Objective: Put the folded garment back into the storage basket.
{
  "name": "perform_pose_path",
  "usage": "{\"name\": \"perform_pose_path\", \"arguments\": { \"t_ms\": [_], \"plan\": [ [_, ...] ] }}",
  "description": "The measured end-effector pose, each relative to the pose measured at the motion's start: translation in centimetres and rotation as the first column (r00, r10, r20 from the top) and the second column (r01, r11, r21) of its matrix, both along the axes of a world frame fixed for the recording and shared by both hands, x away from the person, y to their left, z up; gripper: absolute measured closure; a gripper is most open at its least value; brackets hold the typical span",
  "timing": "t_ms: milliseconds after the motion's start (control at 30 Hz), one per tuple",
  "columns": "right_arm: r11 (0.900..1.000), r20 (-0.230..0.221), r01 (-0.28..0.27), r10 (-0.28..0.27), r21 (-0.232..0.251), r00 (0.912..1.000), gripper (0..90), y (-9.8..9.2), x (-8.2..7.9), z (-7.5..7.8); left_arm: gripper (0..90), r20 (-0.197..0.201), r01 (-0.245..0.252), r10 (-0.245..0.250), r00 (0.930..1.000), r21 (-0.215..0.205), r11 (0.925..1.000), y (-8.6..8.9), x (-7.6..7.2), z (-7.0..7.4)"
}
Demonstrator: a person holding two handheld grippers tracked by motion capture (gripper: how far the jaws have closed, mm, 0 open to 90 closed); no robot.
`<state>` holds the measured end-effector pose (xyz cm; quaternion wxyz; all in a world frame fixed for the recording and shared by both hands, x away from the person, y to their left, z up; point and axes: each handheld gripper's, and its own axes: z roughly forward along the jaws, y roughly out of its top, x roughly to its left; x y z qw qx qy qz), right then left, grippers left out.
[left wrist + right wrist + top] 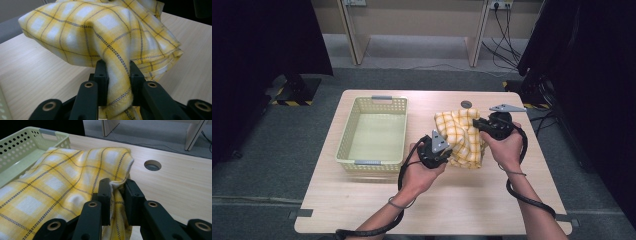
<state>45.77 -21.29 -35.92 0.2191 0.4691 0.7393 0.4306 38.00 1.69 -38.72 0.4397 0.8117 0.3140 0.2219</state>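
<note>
Black jaws fill the bottom of the left gripper view, pinched tight on a bunched fold of the yellow checked cloth (105, 37), which billows up and away from them. I see the same in the right gripper view: its jaws clamp a hemmed edge of the cloth, with the rest spreading away toward the pale green basket (17, 147).

From the high view, I hold the cloth between my two hands near the middle of the desk (362, 200), lifted clear of the wood as far as I can tell. My left gripper (447, 150) grips the near corner; my right gripper (479, 123) grips the far right side. The cloth hangs slack and rumpled between them, its long axis running from my left jaws away to my right jaws.

The basket (344, 145) sits empty just to the left of the cloth. My left hand (424, 172) is the nearer one to it, so I judge that a move into the basket goes leftward with the left side leading.
</note>
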Motion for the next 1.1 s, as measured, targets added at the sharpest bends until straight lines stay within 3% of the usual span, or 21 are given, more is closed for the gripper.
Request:
{"name": "perform_pose_path", "arguments": {
  "t_ms": [467, 1100],
  "plan": [
    [1.0, 0.056, -0.032, 0.031, 0.0, 0.9979, 77.5, 2.2, 0.5, 3.3, 75.4, 0.05, -0.033, 0.033, 0.9982, -0.011, 0.9994, 2.3, -0.1, 2.9],
    [0.997, 0.095, -0.076, 0.077, -0.015, 0.9925, 77.5, 6.0, 1.4, 6.2, 75.7, 0.067, -0.09, 0.091, 0.9936, -0.017, 0.9958, 5.4, 0.3, 4.6]
  ]
}}
